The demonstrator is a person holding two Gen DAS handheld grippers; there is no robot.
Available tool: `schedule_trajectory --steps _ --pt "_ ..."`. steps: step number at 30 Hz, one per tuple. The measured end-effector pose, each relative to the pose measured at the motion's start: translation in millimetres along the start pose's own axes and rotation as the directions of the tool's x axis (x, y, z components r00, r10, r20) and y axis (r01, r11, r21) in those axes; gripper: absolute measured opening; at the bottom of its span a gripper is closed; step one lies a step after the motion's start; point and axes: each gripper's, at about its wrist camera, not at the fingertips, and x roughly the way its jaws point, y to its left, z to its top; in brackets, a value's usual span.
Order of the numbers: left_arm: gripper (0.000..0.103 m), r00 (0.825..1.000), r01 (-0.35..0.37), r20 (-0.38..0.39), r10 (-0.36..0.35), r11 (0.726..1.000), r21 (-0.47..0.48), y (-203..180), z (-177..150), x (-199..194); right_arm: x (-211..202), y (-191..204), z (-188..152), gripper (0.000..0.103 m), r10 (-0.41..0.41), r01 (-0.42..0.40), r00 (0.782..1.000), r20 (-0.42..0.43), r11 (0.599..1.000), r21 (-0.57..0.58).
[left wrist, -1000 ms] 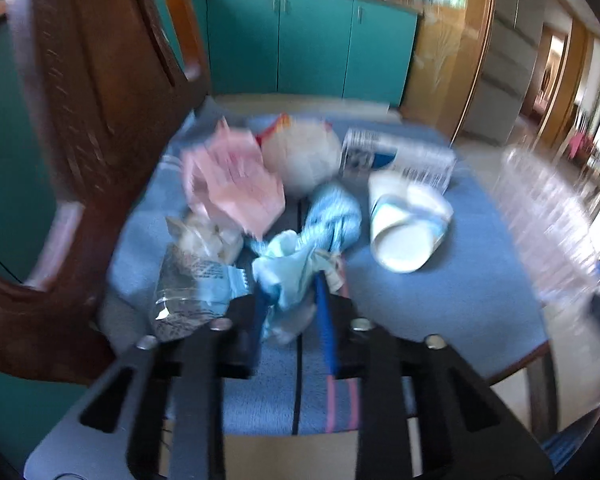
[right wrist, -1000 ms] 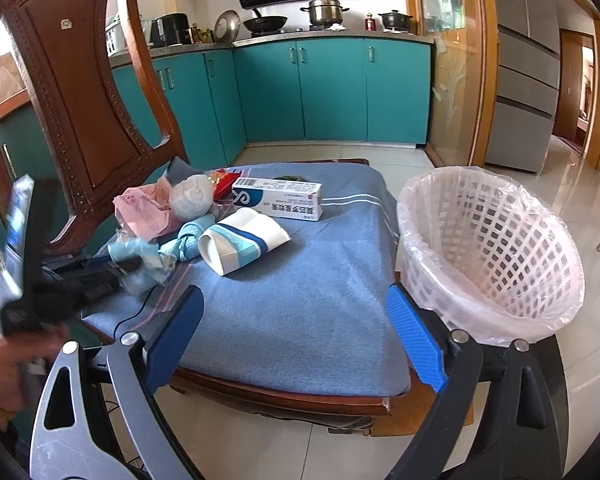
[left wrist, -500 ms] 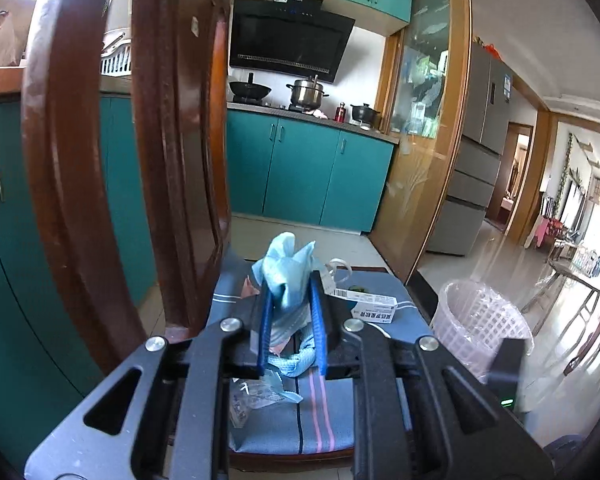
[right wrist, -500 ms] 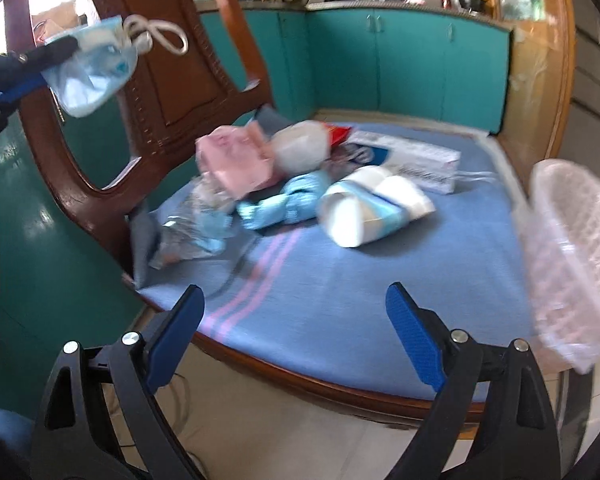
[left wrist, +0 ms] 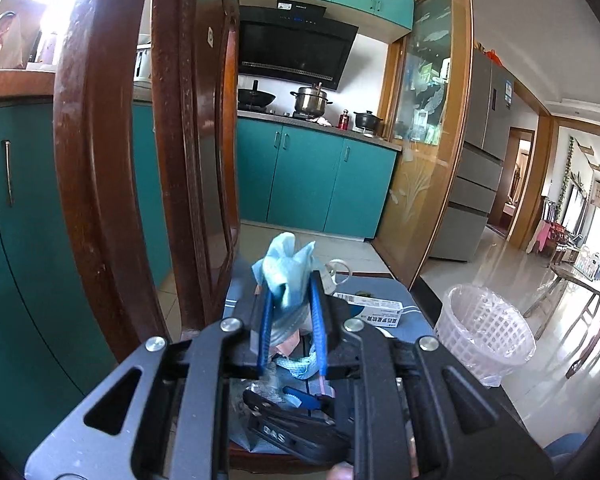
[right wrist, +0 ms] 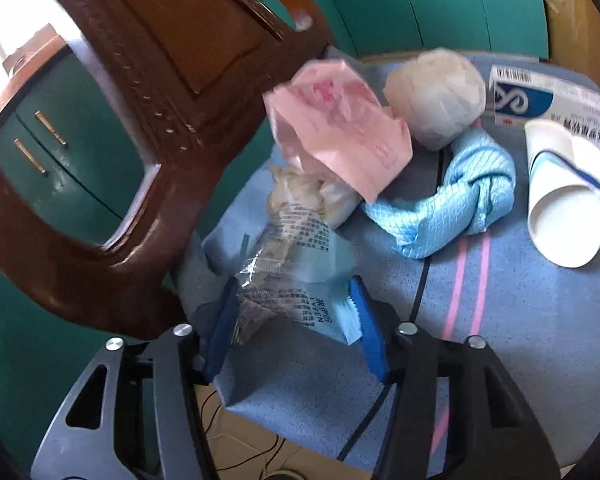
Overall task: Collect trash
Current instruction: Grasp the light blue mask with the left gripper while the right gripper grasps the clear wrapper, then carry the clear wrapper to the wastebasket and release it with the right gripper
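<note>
My left gripper (left wrist: 290, 292) is shut on a crumpled light blue face mask (left wrist: 286, 268), held up in the air beside the chair back, above the seat. Low over the near left corner of the blue seat cushion (right wrist: 520, 340), my right gripper (right wrist: 294, 312) is closing its jaws. A clear and blue printed plastic wrapper (right wrist: 292, 280) lies between them, a blue pad at either edge, still resting on the cushion. A white lattice waste basket (left wrist: 484, 328) with a plastic liner stands on the floor to the right of the chair.
Further trash lies on the cushion: a pink wrapper (right wrist: 336, 128), a white paper ball (right wrist: 436, 96), a knotted blue cloth (right wrist: 452, 200), a tipped paper cup (right wrist: 568, 208) and a white and blue box (right wrist: 540, 100). The carved wooden chair back (right wrist: 140, 100) rises close on the left.
My left gripper lifted the mask off the cushion and now holds still. My right gripper swung left and down to the wrapper, and its jaws narrowed around it.
</note>
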Motion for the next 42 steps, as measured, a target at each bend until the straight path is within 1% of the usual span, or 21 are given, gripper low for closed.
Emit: schedule_trajectory --steps 2,4,5,7,9,10,11,13,14,15,17,19,22,27,29,37,42 --pt "0.018 1.0 0.001 -0.006 -0.001 1.0 -0.01 2 1 2 -22 2 -8 0.043 -0.004 0.005 1.0 0.022 0.999 -0.034" --pt "0.018 1.0 0.001 -0.013 -0.001 1.0 -0.014 3 1 5 -55 -2 -14 0.043 -0.035 0.041 0.996 0.076 0.996 -0.078" --pt "0.018 1.0 0.002 -0.018 -0.002 1.0 -0.013 3 1 4 -79 -8 -18 0.043 -0.051 0.062 0.993 0.11 0.993 -0.096" --pt "0.018 1.0 -0.002 -0.019 0.002 1.0 -0.006 -1 0 5 -114 -22 -24 0.043 -0.06 0.077 0.987 0.147 0.991 -0.113" --pt "0.018 1.0 0.01 -0.028 -0.01 1.0 0.002 -4 -1 7 -149 -37 -31 0.043 -0.09 0.117 0.977 0.192 0.984 -0.131" --pt "0.018 0.999 0.013 -0.037 -0.012 1.0 0.009 -7 -2 9 -163 -43 -34 0.043 -0.101 0.131 0.972 0.212 0.982 -0.136" --pt "0.018 0.999 0.016 -0.043 -0.015 1.0 0.014 -9 -2 11 -179 -52 -36 0.043 -0.129 0.165 0.961 0.247 0.977 -0.132" --pt "0.018 0.998 0.027 -0.06 -0.026 0.999 0.025 -14 -5 17 -195 -65 -39 0.043 -0.182 0.226 0.936 0.3 0.967 -0.116" --pt "0.018 0.997 0.032 -0.068 -0.03 0.999 0.029 -18 -7 19 -202 -69 -43 0.043 -0.196 0.239 0.929 0.313 0.965 -0.105" --pt "0.018 0.996 0.04 -0.075 -0.038 0.999 0.031 -22 -9 22 -206 -73 -46 0.043 -0.205 0.247 0.924 0.323 0.964 -0.095" --pt "0.018 0.994 0.055 -0.094 -0.051 0.998 0.041 -29 -13 27 -211 -72 -50 0.043 -0.229 0.289 0.908 0.351 0.949 -0.13" --pt "0.018 0.992 0.058 -0.113 -0.051 0.996 0.064 -38 -18 32 -205 -77 -43 0.043 -0.24 0.314 0.898 0.37 0.937 -0.155" --pt "0.019 0.989 0.06 -0.142 -0.046 0.994 0.096 -52 -25 41 -208 -88 -43 0.043 -0.238 0.299 0.908 0.346 0.945 -0.134" --pt "0.019 0.983 0.07 -0.175 -0.047 0.99 0.125 -69 -39 49 -208 -91 -43 0.043 -0.24 0.294 0.909 0.341 0.949 -0.117" --pt "0.02 0.981 0.07 -0.188 -0.046 0.989 0.127 -72 -41 52 -209 -91 -42 0.043 -0.242 0.297 0.906 0.347 0.948 -0.112" --pt "0.02 0.974 0.077 -0.224 -0.043 0.986 0.148 -77 -51 56 -207 -92 -42 0.043 -0.245 0.294 0.906 0.345 0.951 -0.099" --pt "0.02 0.972 0.077 -0.23 -0.04 0.985 0.152 -77 -54 54 -206 -90 -42 0.044 -0.243 0.294 0.906 0.347 0.95 -0.101"
